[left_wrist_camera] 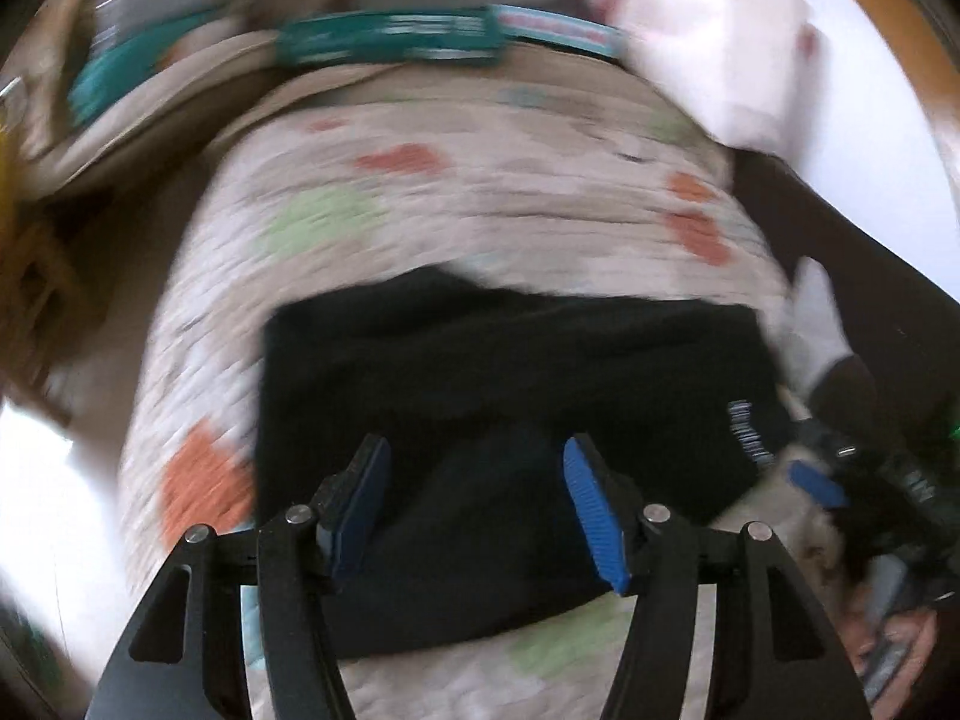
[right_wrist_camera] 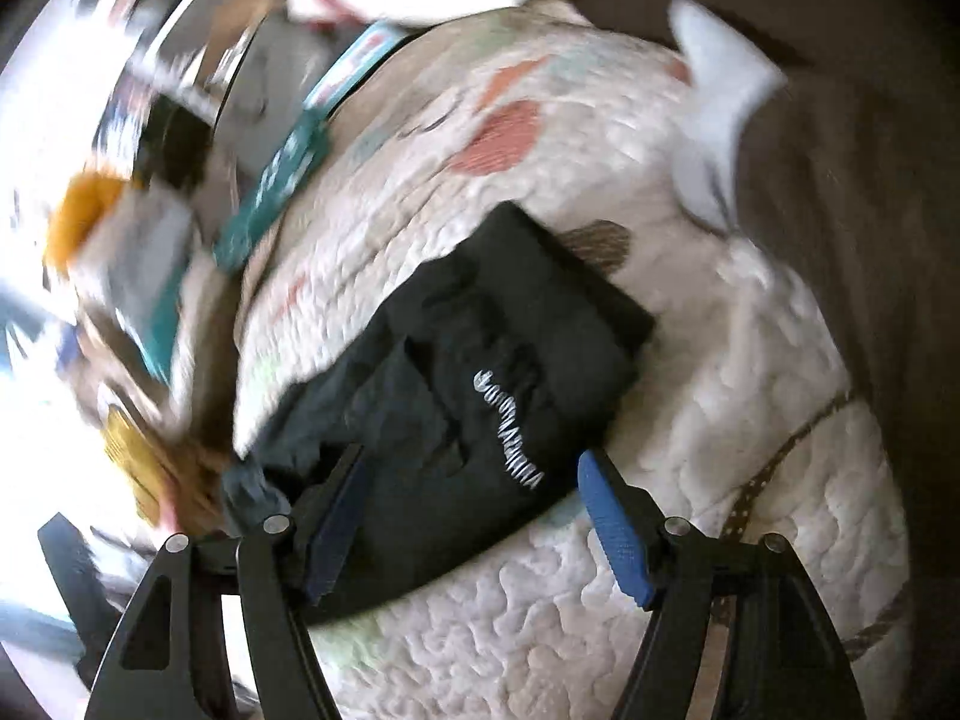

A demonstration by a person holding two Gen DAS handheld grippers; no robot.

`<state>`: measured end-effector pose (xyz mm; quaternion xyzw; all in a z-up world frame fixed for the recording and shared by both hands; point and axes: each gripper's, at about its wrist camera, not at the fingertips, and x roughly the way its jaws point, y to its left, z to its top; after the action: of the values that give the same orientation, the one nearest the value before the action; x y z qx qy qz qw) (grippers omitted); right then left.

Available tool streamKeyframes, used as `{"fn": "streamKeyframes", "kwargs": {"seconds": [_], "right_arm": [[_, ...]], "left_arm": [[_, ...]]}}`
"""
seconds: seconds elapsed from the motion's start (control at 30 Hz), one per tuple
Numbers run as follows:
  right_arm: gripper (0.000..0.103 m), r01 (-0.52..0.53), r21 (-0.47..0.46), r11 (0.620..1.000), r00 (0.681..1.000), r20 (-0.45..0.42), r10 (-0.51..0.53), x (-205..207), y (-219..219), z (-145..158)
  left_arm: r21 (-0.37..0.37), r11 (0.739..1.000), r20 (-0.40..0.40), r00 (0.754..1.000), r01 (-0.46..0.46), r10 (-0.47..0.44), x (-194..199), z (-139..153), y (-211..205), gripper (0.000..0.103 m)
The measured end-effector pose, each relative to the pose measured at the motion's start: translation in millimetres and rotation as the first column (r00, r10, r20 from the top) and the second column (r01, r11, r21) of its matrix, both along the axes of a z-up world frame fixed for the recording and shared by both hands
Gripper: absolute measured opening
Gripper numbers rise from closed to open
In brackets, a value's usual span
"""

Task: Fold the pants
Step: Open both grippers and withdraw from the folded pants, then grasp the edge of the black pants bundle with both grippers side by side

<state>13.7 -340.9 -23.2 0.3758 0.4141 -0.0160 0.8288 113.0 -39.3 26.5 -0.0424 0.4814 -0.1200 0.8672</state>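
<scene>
The black pants (left_wrist_camera: 498,408) lie folded into a compact rectangle on a quilted bedspread (left_wrist_camera: 420,210), with white lettering near their right edge. My left gripper (left_wrist_camera: 474,510) is open and empty, its blue-padded fingers hovering over the near edge of the pants. In the right wrist view the pants (right_wrist_camera: 480,372) lie diagonally with the lettering facing up. My right gripper (right_wrist_camera: 474,516) is open and empty over their near corner. The right gripper also shows in the left wrist view (left_wrist_camera: 840,492) at the pants' right edge. Both views are motion-blurred.
The bedspread (right_wrist_camera: 690,480) is cream with orange and green patches. A white sock (left_wrist_camera: 810,324) lies at its right edge, also in the right wrist view (right_wrist_camera: 714,120). White cloth (left_wrist_camera: 708,42) and a teal strip (left_wrist_camera: 390,36) lie at the far end. Cluttered items sit left (right_wrist_camera: 120,240).
</scene>
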Motion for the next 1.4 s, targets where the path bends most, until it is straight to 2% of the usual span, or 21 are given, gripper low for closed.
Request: {"fn": "streamKeyframes", "kwargs": {"seconds": [0.03,0.13,0.27,0.53,0.63,0.73,0.8,0.83,0.87,0.9,1.0,1.1,1.2,1.33,1.4], "right_arm": [[0.076,0.023,0.024,0.999,1.0,0.008,-0.023,-1,-5,-4],[0.076,0.075,0.013,0.997,0.997,-0.002,-0.075,-1,-10,-13],[0.076,0.129,0.087,0.988,0.992,-0.005,-0.129,0,-21,-31],[0.077,0.151,-0.01,0.988,0.987,0.063,-0.15,14,-17,-31],[0.077,0.15,-0.048,0.988,0.986,0.078,-0.146,19,-16,-31],[0.077,0.147,-0.049,0.988,0.986,0.084,-0.143,21,-17,-31],[0.07,0.137,-0.055,0.989,0.988,0.081,-0.133,22,-18,-31],[0.064,0.133,-0.064,0.989,0.989,0.075,-0.128,23,-17,-31],[0.048,0.128,-0.073,0.989,0.99,0.065,-0.123,24,-18,-31],[0.044,0.125,-0.078,0.989,0.991,0.049,-0.122,26,-18,-32],[0.03,0.125,-0.053,0.991,0.992,0.038,-0.123,26,-21,-30],[0.026,0.112,-0.063,0.992,0.992,0.057,-0.109,26,-16,-19],[0.022,0.077,-0.083,0.994,0.994,0.086,-0.07,26,-6,-6],[0.021,0.005,-0.123,0.992,0.99,0.143,0.013,26,16,18],[0.02,-0.031,-0.131,0.991,0.984,0.168,0.053,25,29,29]], "left_arm": [[-0.01,0.999,-0.006,0.999,0.036,-0.036,11,3,-16,0.06],[-0.031,0.993,-0.024,0.993,0.111,-0.112,36,7,-58,0.06],[-0.056,0.982,-0.064,0.981,0.18,-0.183,65,-1,-111,0.06],[-0.046,0.951,-0.141,0.94,0.307,-0.311,112,-27,-195,0.06],[-0.019,0.931,-0.159,0.919,0.363,-0.362,122,-37,-221,0.06],[0.073,0.888,-0.188,0.881,0.453,-0.434,124,-48,-247,0.06],[0.154,0.855,-0.201,0.863,0.495,-0.464,121,-54,-257,0.054],[0.21,0.836,-0.196,0.859,0.507,-0.472,118,-56,-260,0.04],[0.242,0.825,-0.19,0.859,0.511,-0.476,116,-56,-261,0.035],[0.241,0.822,-0.184,0.856,0.517,-0.484,114,-55,-260,0.032],[0.208,0.832,-0.159,0.858,0.513,-0.489,110,-47,-248,0.024],[0.154,0.861,-0.123,0.874,0.484,-0.469,106,-31,-229,0.014],[0.13,0.88,-0.082,0.89,0.456,-0.449,100,-17,-210,0.013],[0.047,0.917,-0.038,0.918,0.396,-0.395,96,4,-174,0.013],[0.01,0.927,-0.019,0.927,0.374,-0.374,93,16,-155,0.013]]}}
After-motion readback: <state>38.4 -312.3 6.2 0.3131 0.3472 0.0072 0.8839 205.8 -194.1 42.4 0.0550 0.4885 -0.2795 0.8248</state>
